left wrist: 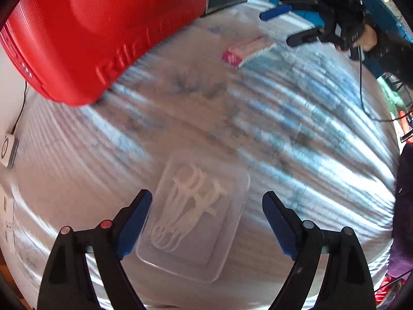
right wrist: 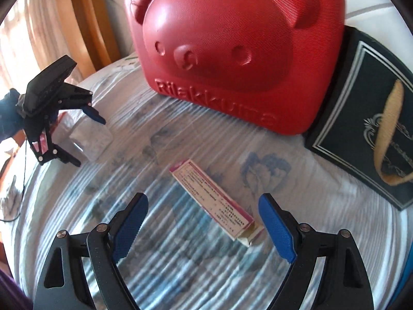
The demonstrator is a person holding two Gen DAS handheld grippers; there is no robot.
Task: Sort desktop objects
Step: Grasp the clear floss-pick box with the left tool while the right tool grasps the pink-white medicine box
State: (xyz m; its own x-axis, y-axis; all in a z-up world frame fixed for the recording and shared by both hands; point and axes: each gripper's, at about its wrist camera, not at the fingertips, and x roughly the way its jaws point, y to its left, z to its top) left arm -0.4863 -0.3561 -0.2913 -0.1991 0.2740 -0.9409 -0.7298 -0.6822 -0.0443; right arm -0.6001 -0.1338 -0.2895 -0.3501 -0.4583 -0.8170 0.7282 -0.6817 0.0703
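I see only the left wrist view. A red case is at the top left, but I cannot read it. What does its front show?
Observer: The red case has a bear face moulded on its front, with raised letters below.
Operator: What stands beside it?
Observer: A dark green box with a beige ribbon, touching the case's right side in the right wrist view.
Operator: Is the pink carton between the right gripper fingers?
Observer: Yes, the pink carton lies diagonally on the cloth between the fingers of the open right gripper, not touched.

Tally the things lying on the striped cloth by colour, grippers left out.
Red: 1, the bear case
Dark green: 1, the box
Pink and white: 1, the carton
Clear: 1, the floss-pick box
Total: 4
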